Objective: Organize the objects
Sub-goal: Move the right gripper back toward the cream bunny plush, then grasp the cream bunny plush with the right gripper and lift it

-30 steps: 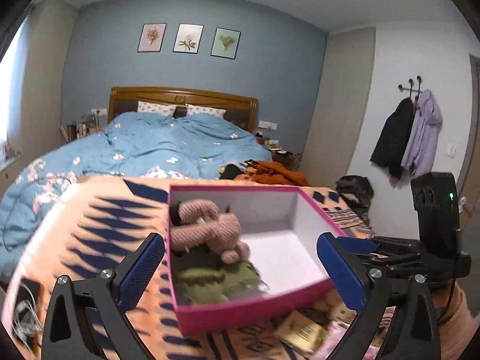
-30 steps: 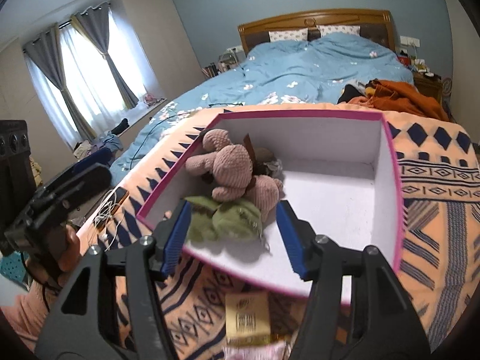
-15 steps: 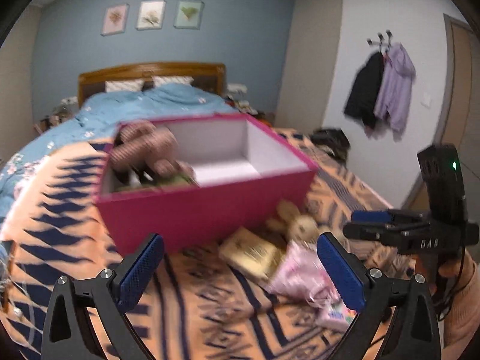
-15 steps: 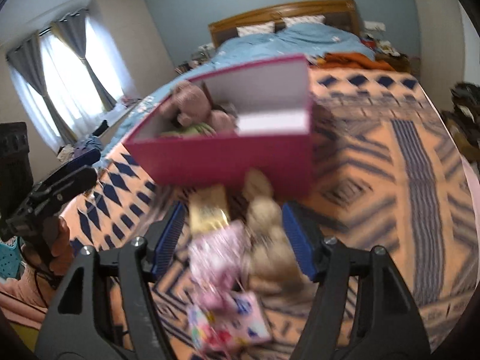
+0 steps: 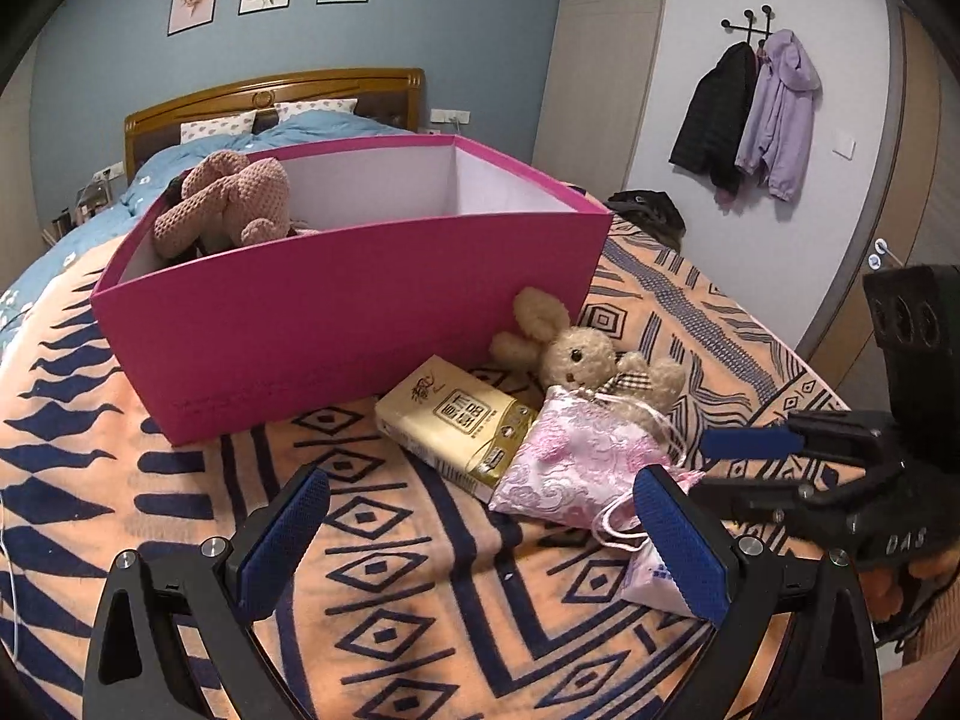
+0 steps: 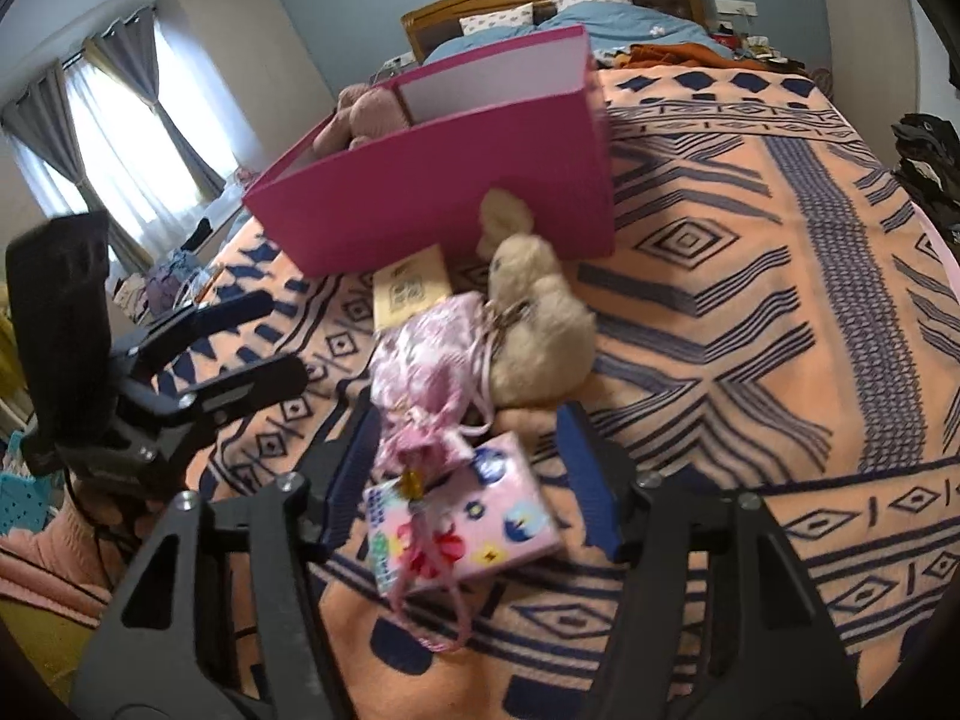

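A magenta box (image 5: 336,312) (image 6: 456,192) stands on the patterned blanket with a brown crochet toy (image 5: 225,201) (image 6: 360,114) inside. In front of it lie a beige bunny (image 5: 585,354) (image 6: 540,312), a yellow tissue pack (image 5: 456,420) (image 6: 411,291), a pink brocade pouch (image 5: 576,465) (image 6: 426,360) and a small flowered packet (image 6: 468,519) (image 5: 651,585). My right gripper (image 6: 471,480) (image 5: 723,465) straddles the flowered packet and the pouch's drawstring end; its jaws are closing, the pads not visibly pressing. My left gripper (image 5: 483,525) (image 6: 264,339) hovers open and empty over the blanket before the box.
The orange and navy blanket (image 5: 384,570) covers the bed's foot; a blue duvet (image 6: 624,24) and a wooden headboard (image 5: 270,93) lie beyond. Coats (image 5: 750,114) hang on the right wall. Dark clothes (image 6: 930,156) are piled beside the bed. A hand holds each gripper.
Both grippers have come down and back from over the box to the loose things in front of it. The right gripper's jaws now stand around the flowered packet and look narrower.
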The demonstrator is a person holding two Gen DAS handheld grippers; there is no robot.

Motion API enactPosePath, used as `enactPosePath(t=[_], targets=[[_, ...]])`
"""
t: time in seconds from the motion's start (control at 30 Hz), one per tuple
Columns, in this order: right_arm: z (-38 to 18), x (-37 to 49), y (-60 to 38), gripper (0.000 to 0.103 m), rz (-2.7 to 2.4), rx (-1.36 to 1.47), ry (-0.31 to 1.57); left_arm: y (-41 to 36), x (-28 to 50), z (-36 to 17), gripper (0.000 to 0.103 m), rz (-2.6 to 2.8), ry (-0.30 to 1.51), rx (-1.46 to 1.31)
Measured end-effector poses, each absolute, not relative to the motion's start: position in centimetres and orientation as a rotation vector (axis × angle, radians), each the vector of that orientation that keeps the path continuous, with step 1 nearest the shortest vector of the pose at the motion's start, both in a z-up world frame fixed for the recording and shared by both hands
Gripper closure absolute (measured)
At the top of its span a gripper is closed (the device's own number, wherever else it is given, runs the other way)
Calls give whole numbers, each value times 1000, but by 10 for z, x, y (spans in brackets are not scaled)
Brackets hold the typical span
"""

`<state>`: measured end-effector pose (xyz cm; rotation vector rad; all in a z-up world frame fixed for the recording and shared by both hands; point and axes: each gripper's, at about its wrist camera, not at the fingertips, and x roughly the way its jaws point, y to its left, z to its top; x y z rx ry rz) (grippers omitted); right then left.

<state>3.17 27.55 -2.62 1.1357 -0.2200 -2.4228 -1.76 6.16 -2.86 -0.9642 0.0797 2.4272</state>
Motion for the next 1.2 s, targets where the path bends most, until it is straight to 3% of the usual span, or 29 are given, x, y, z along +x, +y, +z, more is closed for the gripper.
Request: enactPosePath(t=[0.5, 0.63, 0.93, 1.07, 1.2], targets=[[-37, 53, 248, 73, -2459, 1148, 42, 64, -25, -34, 6, 2392, 128, -975], [-32, 50, 257, 93, -2470, 1134, 21, 68, -27, -35, 7, 2371, 141, -981], [-12, 39, 282, 93, -2471, 1086, -64, 79, -25, -33, 11, 2319, 169, -967], [-5, 23, 300, 68, -2498, 1062, -182, 85, -28, -31, 12, 2299, 178, -966], [-4, -4, 303, 66, -2492, 1100, -202, 90, -37, -26, 15, 2280, 170, -971]])
